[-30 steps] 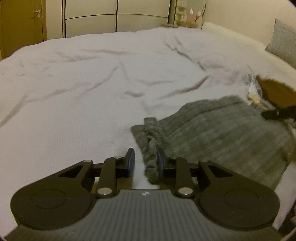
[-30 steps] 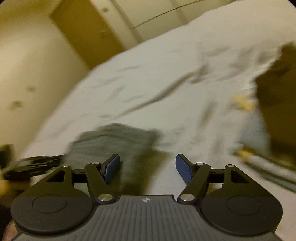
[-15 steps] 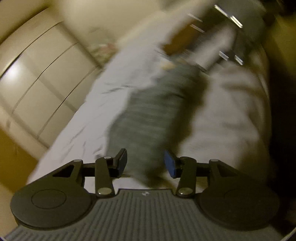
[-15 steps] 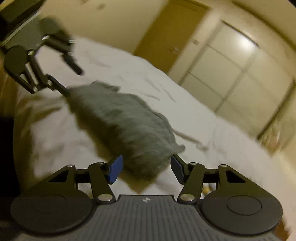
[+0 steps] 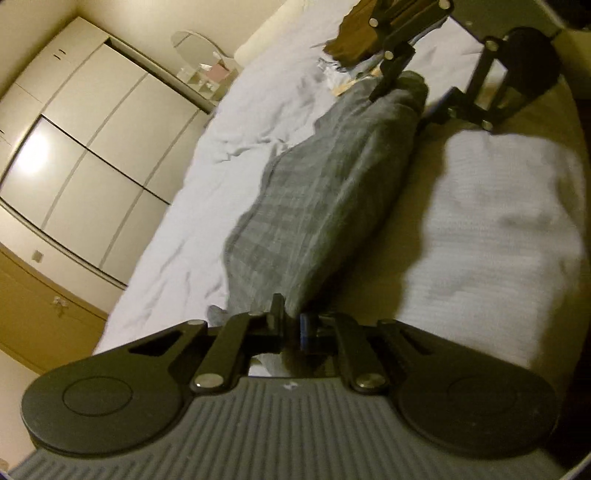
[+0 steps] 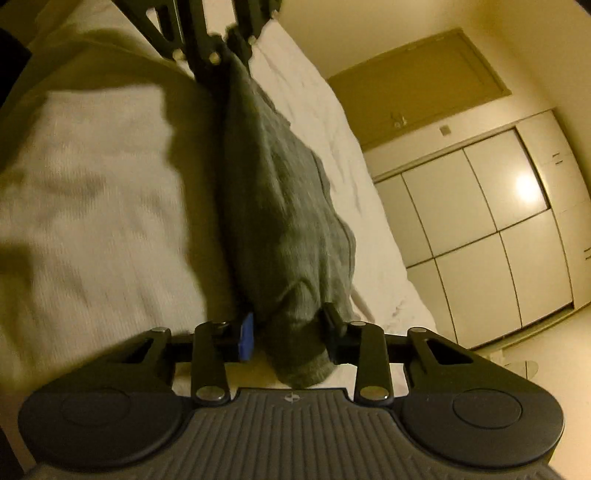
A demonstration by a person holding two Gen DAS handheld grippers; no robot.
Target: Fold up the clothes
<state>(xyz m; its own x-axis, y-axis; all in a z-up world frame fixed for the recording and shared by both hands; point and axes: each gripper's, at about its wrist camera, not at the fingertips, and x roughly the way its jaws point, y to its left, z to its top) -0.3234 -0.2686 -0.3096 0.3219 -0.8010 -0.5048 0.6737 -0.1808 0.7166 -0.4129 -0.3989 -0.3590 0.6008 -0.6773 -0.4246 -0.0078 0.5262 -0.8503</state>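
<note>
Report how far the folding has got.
Done: both ends of the grey garment are gripped, by the left gripper and the right gripper. In hand: it hangs stretched between them above the bed. Left: no neat fold shows yet; the brown clothes lie untouched.

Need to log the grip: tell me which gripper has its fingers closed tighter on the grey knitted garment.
The left gripper: its fingers are nearly together, pinching a thin edge of the grey knitted garment. The right gripper holds a thick bunched end, fingers well apart.
</note>
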